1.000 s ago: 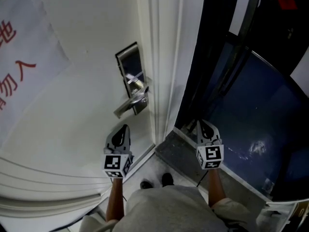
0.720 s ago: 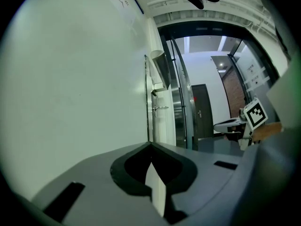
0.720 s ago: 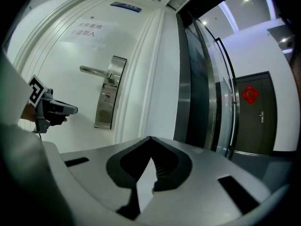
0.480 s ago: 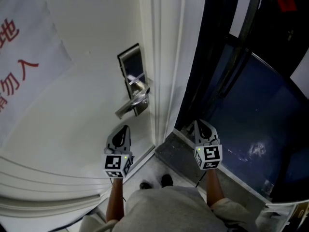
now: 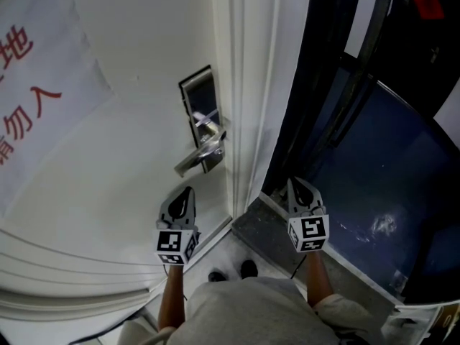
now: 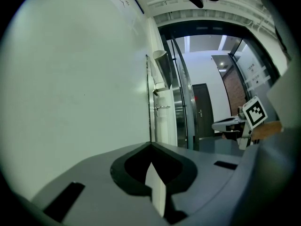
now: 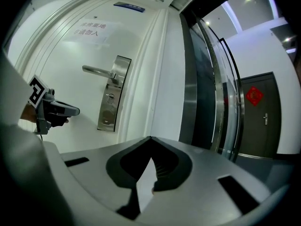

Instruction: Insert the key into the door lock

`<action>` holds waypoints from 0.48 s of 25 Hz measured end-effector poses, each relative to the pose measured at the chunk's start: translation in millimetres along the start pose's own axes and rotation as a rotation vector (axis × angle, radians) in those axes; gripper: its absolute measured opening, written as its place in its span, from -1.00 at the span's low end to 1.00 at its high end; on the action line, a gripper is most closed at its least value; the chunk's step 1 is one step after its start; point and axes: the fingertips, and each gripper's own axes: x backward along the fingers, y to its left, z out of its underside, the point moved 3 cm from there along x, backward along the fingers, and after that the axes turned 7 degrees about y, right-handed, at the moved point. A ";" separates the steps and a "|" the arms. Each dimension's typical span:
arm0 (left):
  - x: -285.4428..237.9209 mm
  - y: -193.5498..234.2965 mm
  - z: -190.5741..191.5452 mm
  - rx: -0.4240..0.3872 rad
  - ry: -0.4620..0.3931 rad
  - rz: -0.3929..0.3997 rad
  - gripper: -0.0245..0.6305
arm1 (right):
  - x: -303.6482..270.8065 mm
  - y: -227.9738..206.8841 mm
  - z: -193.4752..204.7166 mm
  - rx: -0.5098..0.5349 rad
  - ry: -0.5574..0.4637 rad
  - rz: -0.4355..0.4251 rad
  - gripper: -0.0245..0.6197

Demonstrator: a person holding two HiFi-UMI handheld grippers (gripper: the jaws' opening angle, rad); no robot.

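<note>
Door (image 5: 122,142): white, fills my left side.
Lock plate (image 5: 198,100): silver, near the door's right edge, with the lever handle (image 5: 192,162) on it.
Left claw (image 5: 187,190): jaws pinched together, just below the handle.
Right claw (image 5: 294,183): jaws together, by the dark glass (image 5: 374,171), well apart from the lock plate.

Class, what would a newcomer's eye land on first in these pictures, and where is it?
The silver door handle and its lock plate stand out on the white door, just beyond the left gripper. A paper sign with red characters hangs at the door's upper left. To the right, dark glass fills the view behind the right gripper.
</note>
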 end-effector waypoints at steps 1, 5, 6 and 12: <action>0.2 0.3 0.6 0.004 0.008 -0.001 -0.87 | -0.3 0.6 0.0 0.004 0.001 -0.001 -0.86; 1.2 1.6 5.7 0.019 0.036 -0.004 -0.87 | -0.2 0.7 0.8 0.007 0.005 -0.001 -0.86; 0.7 1.8 6.4 0.018 0.036 -0.003 -0.87 | -0.3 0.4 0.6 0.005 0.005 -0.001 -0.86; -2.4 0.1 7.1 0.004 0.024 -0.002 -0.87 | -1.5 1.2 -3.7 -0.014 -0.005 -0.003 -0.86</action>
